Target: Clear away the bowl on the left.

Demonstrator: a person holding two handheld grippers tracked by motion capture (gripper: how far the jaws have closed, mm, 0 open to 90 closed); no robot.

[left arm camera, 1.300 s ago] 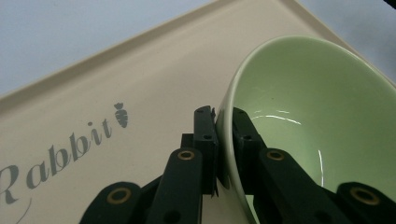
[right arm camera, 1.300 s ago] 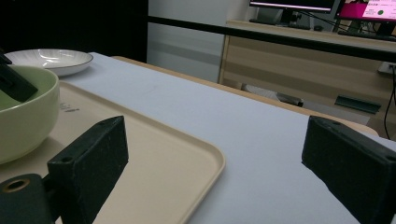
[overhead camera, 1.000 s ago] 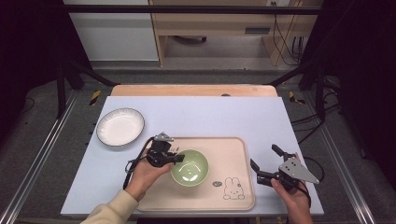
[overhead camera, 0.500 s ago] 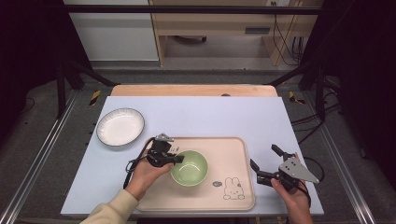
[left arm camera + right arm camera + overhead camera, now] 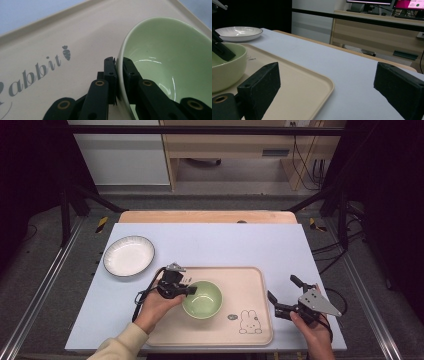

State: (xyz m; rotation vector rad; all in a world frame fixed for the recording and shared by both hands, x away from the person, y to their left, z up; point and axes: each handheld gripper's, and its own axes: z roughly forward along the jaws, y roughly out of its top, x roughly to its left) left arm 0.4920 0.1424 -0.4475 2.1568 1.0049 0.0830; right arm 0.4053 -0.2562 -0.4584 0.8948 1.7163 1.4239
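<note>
We see the left hand-held gripper [image 5: 192,291] clamped on the rim of the green bowl [image 5: 202,299]: in the left gripper view one black jaw presses the outside of the wall and the other the inside, with the thin rim pinched between them. The bowl sits on the beige tray [image 5: 250,285], just right of that hand-held gripper, and a grey "Rabbit" print with a small carrot [image 5: 66,52] lies on the tray floor to the left of its jaws. The right hand-held gripper [image 5: 282,295] rests on the pale blue worktop [image 5: 225,245] past the tray's right edge, its jaws spread wide with nothing between them. A white plate [image 5: 129,255] lies beyond the left hand-held gripper, off the tray.
</note>
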